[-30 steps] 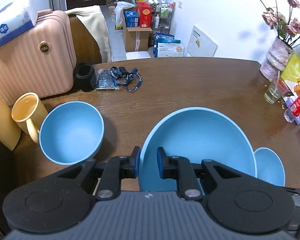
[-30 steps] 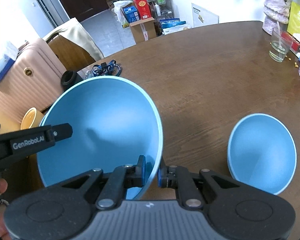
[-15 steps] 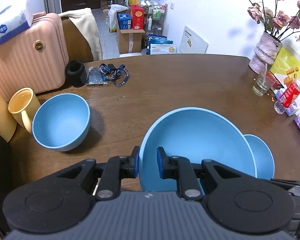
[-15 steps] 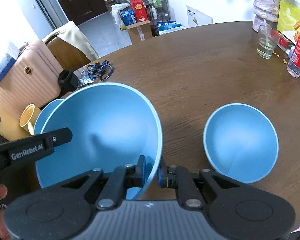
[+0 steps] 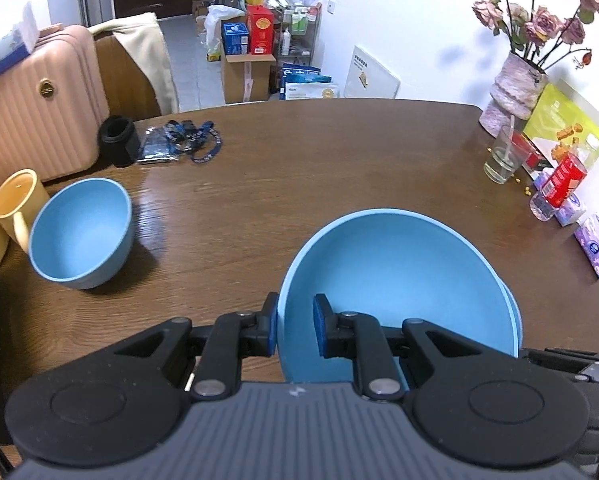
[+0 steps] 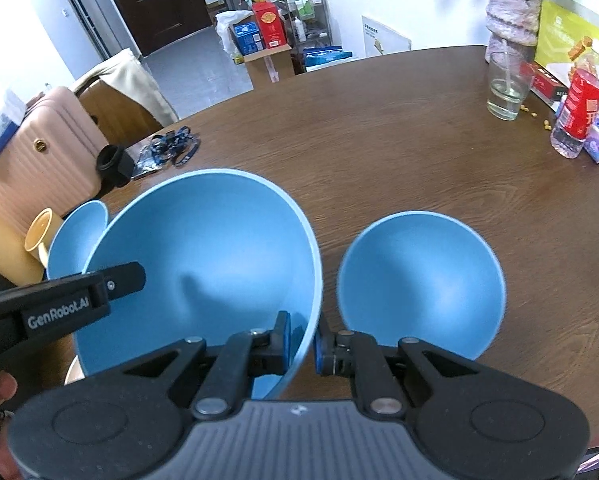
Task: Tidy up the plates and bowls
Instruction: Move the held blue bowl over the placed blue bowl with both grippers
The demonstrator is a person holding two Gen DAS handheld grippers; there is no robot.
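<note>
Both grippers carry one large blue bowl point(image 5: 399, 280) point(image 6: 199, 252) above the brown table point(image 5: 319, 168). My left gripper point(image 5: 295, 330) is shut on its left rim. On the opposite rim my right gripper point(image 6: 303, 338) is shut. A finger of the left gripper point(image 6: 111, 284) shows across the bowl in the right wrist view. A smaller blue bowl point(image 6: 419, 284) rests on the table just right of the large one; in the left wrist view only its edge point(image 5: 513, 308) peeks out behind it. Another small blue bowl point(image 5: 81, 232) point(image 6: 75, 236) sits at the left beside a yellow mug point(image 5: 15, 204).
A pink suitcase point(image 5: 39, 112) stands off the table's left side. A black cup point(image 5: 117, 140) and blue lanyards point(image 5: 187, 140) lie at the far left. A glass point(image 6: 505, 88), vase point(image 6: 513, 12), red-labelled bottle point(image 6: 579, 116) and tissue packs point(image 5: 595, 244) line the right edge.
Both grippers have carried the large bowl to the right. The left small bowl has dropped back to the left, and the right small bowl now lies close beside the large one.
</note>
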